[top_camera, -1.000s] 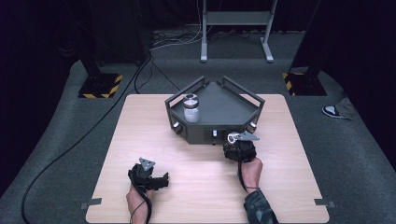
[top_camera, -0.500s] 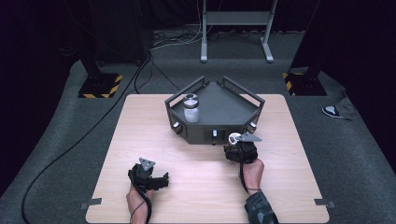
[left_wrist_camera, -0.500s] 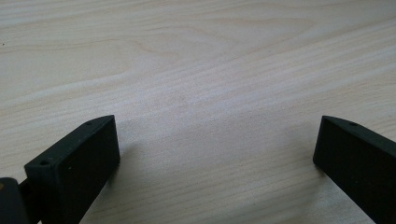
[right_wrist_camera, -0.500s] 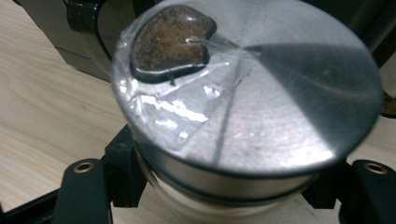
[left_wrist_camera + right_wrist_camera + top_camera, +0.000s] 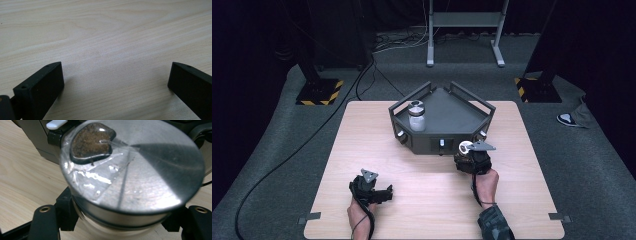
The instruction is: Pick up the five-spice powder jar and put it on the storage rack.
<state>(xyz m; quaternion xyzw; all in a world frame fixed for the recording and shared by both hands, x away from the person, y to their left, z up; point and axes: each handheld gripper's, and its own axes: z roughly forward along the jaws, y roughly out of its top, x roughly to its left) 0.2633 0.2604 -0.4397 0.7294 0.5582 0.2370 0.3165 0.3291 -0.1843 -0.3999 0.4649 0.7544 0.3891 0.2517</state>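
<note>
The right gripper was clamped on a jar, its jaws pressing the body just under the brushed metal lid; a brown patch under clear tape sat on the lid's far side. Beyond the fingers stood the dark tray, where a second jar rested, possibly the same kind. The left gripper hung with jaws spread wide, bare wooden table between them.

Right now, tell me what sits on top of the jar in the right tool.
A round metal lid caps the jar, with clear tape holding a dark brown patch on it. The lid hides the jar's contents.
</note>
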